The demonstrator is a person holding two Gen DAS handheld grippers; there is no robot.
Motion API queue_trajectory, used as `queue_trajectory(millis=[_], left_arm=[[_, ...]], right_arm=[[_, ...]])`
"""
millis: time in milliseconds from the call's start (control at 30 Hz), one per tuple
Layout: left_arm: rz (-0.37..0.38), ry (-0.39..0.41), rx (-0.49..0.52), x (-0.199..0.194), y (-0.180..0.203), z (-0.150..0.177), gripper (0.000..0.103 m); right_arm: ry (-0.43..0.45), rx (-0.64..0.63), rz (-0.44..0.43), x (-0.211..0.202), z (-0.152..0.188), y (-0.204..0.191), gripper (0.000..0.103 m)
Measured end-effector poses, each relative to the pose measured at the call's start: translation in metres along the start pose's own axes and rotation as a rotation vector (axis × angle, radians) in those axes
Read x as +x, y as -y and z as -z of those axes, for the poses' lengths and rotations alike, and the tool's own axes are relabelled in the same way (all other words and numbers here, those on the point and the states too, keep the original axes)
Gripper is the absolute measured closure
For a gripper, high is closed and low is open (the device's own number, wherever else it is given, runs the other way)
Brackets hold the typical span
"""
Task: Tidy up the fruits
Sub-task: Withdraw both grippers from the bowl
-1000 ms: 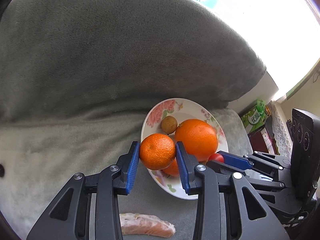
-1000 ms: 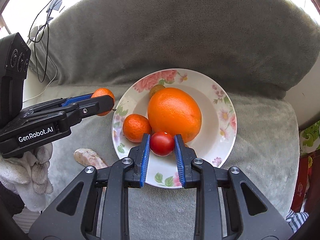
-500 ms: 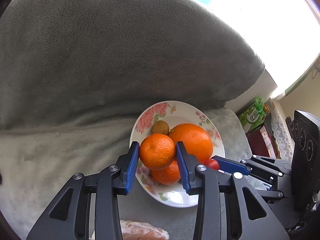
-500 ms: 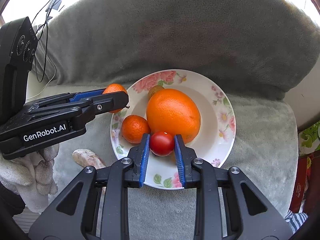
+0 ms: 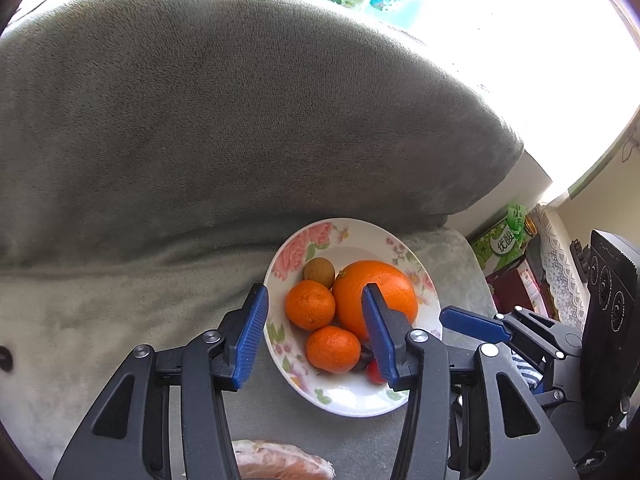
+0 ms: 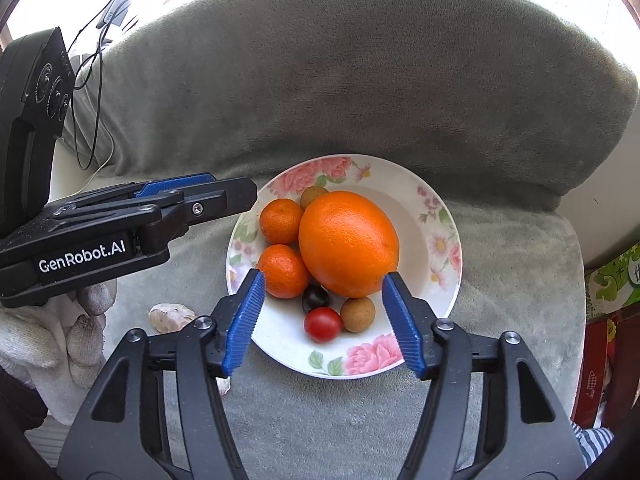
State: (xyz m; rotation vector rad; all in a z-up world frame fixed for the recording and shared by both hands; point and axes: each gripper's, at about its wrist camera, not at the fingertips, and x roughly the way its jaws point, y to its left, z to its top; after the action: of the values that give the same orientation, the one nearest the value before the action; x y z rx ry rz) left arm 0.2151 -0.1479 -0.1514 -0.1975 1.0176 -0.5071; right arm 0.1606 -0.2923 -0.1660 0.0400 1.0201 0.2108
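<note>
A floral plate [image 6: 434, 216] sits on the grey sofa seat and holds a big orange [image 6: 348, 242], two mandarins [image 6: 281, 220] [image 6: 283, 270], a cherry tomato [image 6: 322, 324], a dark fruit [image 6: 315, 298] and two brown longans [image 6: 357, 313] [image 6: 313, 197]. My right gripper [image 6: 324, 318] is open and empty above the plate's near edge, the tomato lying between its jaws. My left gripper [image 5: 314, 334] is open and empty over the plate [image 5: 348, 400], above the mandarins [image 5: 310, 304] [image 5: 333, 349]. The left gripper also shows in the right wrist view [image 6: 224, 196].
A pale peel piece [image 6: 172, 316] lies on the seat left of the plate, also in the left wrist view [image 5: 280, 460]. The sofa backrest [image 6: 360, 72] rises behind the plate. Green boxes [image 5: 504, 236] and clutter stand off the seat's right edge. Cables [image 6: 92, 80] hang at the left.
Both grippers have opened. The left let its mandarin go onto the plate beside the other one. The right let the cherry tomato go onto the plate's near side.
</note>
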Motion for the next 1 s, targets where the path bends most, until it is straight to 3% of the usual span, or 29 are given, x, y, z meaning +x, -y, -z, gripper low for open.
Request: queue_trajectory(millis=[267,333,400,1000], left_arm=[[-0.023,0.03,-0.026,-0.017,-0.008,0.001,0.039],[-0.029,0.036,-0.035,-0.023,-0.011,0.002,0.035],[-0.037,0.046,-0.041,-0.029,-0.013,0.004,0.035],[-0.142,0.131,-0.149,-0.112,-0.071,0.032,0.035]], right_arm=[[0.001,-0.015,-0.006,-0.005,0.0,-0.01,0.031],[0.003,-0.018,-0.004,-0.007,0.001,-0.013,0.023],[0.013,-0.018,-0.011,-0.008,0.001,-0.017,0.017],[0.039,-0.026,-0.071,-0.026,-0.009,-0.055,0.017]])
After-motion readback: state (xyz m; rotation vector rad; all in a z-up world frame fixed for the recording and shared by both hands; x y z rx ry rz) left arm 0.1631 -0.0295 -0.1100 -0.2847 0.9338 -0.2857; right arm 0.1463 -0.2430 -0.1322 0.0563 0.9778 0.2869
